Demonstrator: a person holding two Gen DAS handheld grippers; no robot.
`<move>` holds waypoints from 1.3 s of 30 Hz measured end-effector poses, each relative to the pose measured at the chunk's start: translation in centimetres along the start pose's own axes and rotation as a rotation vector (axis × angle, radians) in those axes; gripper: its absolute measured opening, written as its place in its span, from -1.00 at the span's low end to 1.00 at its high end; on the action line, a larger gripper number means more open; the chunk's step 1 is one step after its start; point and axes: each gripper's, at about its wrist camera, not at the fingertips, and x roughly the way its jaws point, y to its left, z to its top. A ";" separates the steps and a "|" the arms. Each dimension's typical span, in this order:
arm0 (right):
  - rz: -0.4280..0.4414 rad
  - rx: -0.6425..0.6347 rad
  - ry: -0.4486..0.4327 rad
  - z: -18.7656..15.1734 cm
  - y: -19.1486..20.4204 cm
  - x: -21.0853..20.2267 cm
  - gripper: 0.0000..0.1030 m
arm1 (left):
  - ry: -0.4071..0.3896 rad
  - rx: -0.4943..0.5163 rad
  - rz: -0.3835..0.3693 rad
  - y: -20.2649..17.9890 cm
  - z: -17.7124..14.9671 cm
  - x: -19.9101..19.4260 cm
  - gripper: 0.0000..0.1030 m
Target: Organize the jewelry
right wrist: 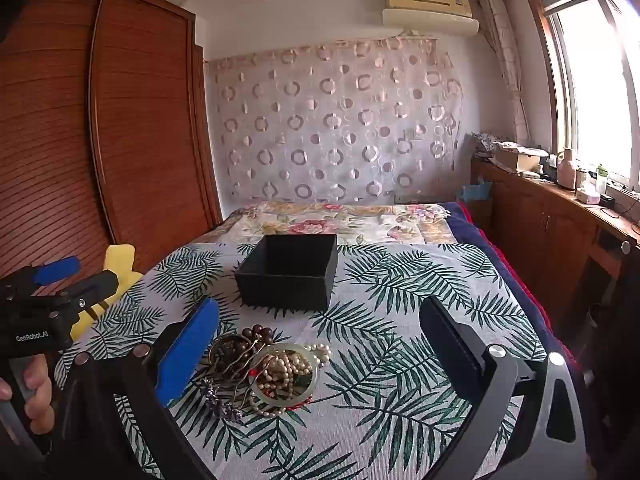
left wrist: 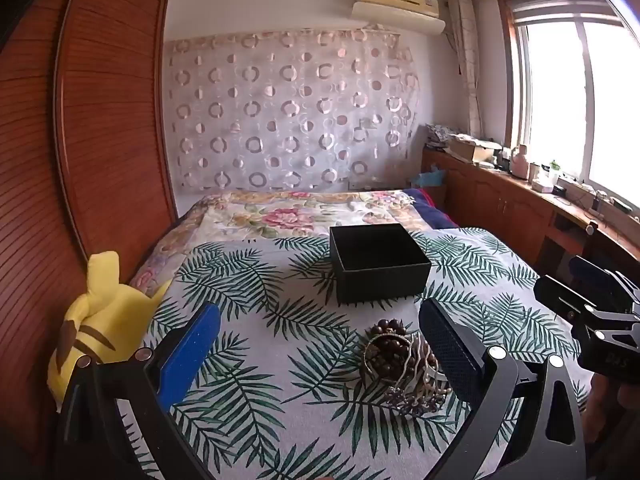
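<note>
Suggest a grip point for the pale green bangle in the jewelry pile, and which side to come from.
Take the jade bangle by its right rim, the bare arc away from the wooden bead bracelet. It lies roughly flat with pearl strands heaped inside, so bring the open right tongs down from above, one finger outside the rim and one inside. Pearls may snag, probably.

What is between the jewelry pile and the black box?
Only bare leaf-print cloth separates the jewelry pile from the black box, seen in the right wrist view.

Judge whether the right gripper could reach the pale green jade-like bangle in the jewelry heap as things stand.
Probably yes: the right gripper is open, the pale green bangle lies uncovered on top, pearls inside, nothing between them.
</note>
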 end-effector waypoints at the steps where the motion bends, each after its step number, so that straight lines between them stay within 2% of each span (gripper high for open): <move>1: 0.000 0.001 -0.001 0.0 0.0 0.0 0.97 | -0.005 -0.009 -0.005 0.1 0.0 0.0 0.87; 39: 0.002 0.002 -0.003 -0.2 0.1 0.0 0.97 | -0.017 0.001 -0.001 0.3 0.4 -0.2 0.87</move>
